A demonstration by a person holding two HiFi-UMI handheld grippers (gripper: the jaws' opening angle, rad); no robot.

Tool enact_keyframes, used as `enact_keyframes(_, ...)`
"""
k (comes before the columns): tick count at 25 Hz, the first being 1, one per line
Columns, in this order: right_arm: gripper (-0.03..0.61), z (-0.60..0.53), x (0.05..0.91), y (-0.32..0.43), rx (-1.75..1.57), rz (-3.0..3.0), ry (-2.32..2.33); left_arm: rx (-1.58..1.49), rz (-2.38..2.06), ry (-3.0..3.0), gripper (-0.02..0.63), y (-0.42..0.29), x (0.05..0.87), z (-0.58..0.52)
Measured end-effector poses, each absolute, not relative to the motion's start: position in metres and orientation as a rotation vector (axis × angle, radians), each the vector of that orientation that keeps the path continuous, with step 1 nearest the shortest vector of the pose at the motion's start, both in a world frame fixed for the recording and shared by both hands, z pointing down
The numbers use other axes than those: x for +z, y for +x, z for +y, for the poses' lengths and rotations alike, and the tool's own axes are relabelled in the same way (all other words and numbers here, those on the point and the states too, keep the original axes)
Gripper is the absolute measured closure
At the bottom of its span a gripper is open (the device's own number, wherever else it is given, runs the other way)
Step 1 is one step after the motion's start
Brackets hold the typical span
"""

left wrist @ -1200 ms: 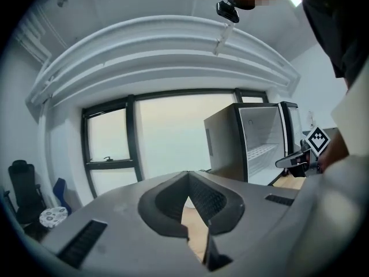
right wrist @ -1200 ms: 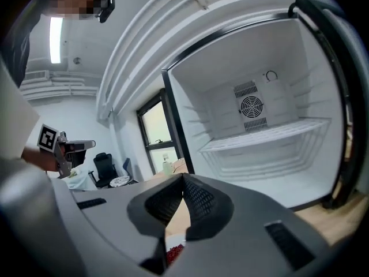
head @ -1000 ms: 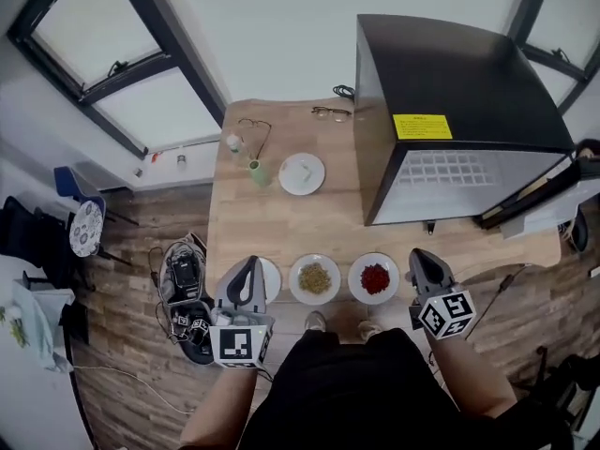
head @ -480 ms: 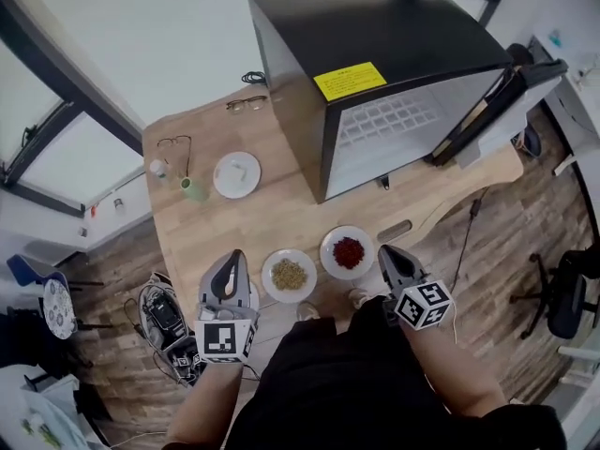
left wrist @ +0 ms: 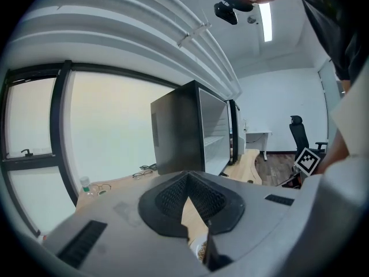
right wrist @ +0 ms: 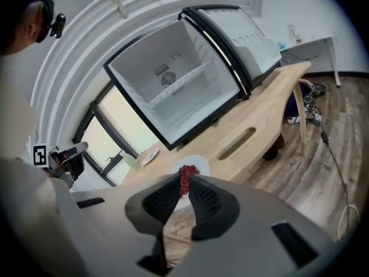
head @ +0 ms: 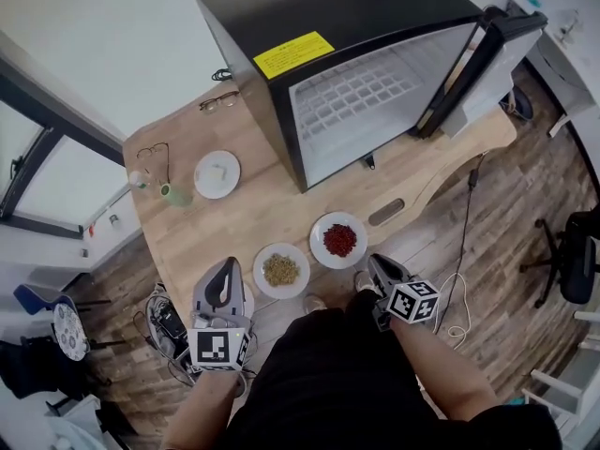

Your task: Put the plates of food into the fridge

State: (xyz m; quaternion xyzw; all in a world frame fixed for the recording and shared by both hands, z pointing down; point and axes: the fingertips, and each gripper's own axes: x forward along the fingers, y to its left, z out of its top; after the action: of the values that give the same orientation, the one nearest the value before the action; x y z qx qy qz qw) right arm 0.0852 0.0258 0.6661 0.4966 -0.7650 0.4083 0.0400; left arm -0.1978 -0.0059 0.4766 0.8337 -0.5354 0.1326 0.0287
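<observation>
**Current step: approach, before the first pick-up.** No plate has been loaded. The fridge (head: 347,7) stands at the upper centre of the head view. Its door (head: 487,59) is swung open toward the upper right, and the right gripper view shows its white interior and wire shelf with nothing on them.

**Location of the task items.** The plate of red food (head: 338,240) lies on the surface (head: 253,218) just below centre of the frame. The plate of yellow-green food (head: 281,270) lies just beside it to the lower left. Both sit near the front edge. A third plate (head: 217,173), carrying something pale, lies well apart at the left, near a green cup (head: 174,195).

**Gripper state.**
- Left gripper (head: 226,272): the jaws are together at the tips and hold nothing. It sits at the lower left, beside the yellow-green plate and not touching it.
- Right gripper (head: 377,268): the jaws stand a thin slit apart, having just begun to open, with nothing between them. It is just below and right of the red plate. In its own view the red food lines up directly beyond the slit.

**Next move (judged).**
1. You will likely need to spread the right jaws well wider than the plate rim is thick.
2. Bring them down to the near edge of the red plate and close on the rim.
3. Keep the plate level as you lift, because the loose food could slide off.
4. Carry it toward the open fridge shelf at the top of the frame.
</observation>
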Motion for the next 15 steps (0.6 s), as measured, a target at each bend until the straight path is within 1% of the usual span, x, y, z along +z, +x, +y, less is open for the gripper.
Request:
enact_keyframes(2, 0.48, 0.028, 0.683, 0.083, 1.356, -2.32, 1.521, 0.428, -1.644, 2.578, 0.609, -0.196, 0.477, -0.002)
enact_keyframes(4, 0.458, 0.028, 0.697, 0.082, 1.45, -2.294, 1.527, 0.443, -1.645, 2.573, 0.609, -0.196, 0.477, 0.004)
enact_keyframes(8, 0.442, 0.023, 0.72, 0.08, 1.644, -2.254, 1.581, 0.498, -1.673, 2.549, 0.609, -0.209, 0.479, 0.014)
enact_keyframes(13, 0.443, 0.009, 0.737, 0.079, 1.99, -2.185, 1.636, 0.523, -1.731, 2.507, 0.609, -0.229, 0.477, 0.019)
enact_keyframes(15, 0.445, 0.007, 0.739, 0.076, 2.048, -2.168, 1.637, 0.525, -1.744, 2.5, 0.609, -0.234, 0.476, 0.019)
